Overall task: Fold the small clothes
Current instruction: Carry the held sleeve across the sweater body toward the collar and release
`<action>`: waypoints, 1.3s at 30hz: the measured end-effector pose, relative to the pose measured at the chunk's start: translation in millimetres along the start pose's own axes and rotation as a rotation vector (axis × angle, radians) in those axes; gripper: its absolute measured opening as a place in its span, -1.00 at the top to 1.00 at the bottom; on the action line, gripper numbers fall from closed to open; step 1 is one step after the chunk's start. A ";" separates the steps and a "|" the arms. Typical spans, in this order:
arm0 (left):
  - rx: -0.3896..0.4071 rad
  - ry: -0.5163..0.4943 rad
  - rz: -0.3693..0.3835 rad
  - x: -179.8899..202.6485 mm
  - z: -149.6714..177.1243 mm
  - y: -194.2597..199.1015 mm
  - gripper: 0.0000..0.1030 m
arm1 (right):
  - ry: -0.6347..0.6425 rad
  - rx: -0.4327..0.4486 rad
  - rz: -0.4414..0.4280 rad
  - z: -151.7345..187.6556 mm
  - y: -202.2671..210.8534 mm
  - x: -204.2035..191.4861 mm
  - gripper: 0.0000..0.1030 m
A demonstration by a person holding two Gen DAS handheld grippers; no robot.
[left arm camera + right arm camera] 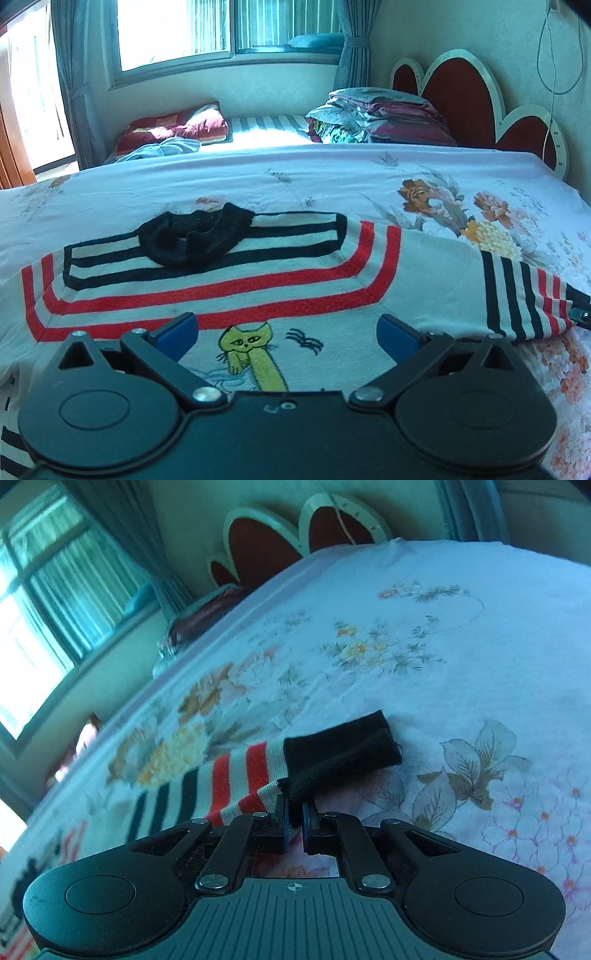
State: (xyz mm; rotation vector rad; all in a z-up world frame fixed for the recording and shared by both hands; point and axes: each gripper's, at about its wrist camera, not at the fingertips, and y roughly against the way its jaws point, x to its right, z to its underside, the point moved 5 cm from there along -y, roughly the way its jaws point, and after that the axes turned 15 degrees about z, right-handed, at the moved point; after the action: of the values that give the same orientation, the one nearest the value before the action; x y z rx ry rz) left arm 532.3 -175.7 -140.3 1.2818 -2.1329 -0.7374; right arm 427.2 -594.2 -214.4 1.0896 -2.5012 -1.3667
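Note:
A small white sweater (236, 291) with red and black stripes, a black collar (192, 236) and a yellow cat lies flat on the flowered bed sheet (332, 181). My left gripper (286, 332) is open and hovers just above the sweater's chest, its blue pads either side of the cat. The right sleeve (524, 299) stretches out to the right. In the right wrist view my right gripper (294, 814) is shut on the sleeve (236, 775) at the lower edge, next to its black cuff (343, 746). The right gripper's tip shows at the sleeve end (580, 314).
A heart-shaped red headboard (461, 88) stands at the right. A pile of folded bedding (376, 114) and a red pillow (177, 125) lie on a second bed under the window (177, 33). A cable (554, 74) hangs on the wall.

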 end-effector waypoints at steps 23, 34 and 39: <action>0.064 0.226 -0.076 -214.4 44.4 83.3 -0.85 | 0.694 0.115 -0.375 164.2 105.3 -332.0 0.89; 0.084 0.306 -0.042 -241.3 63.8 100.5 -0.88 | 0.984 0.068 -0.485 284.5 97.9 -378.9 0.02; 0.091 0.321 0.095 -213.5 48.2 72.6 -0.81 | 0.881 0.144 -0.531 262.5 129.1 -359.0 0.00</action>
State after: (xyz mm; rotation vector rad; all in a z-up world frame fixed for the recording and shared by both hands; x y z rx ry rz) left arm 541.1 54.0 -159.8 1.2414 -1.9663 -0.3703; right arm 520.0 -141.5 -183.8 1.9344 -1.7245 -0.5275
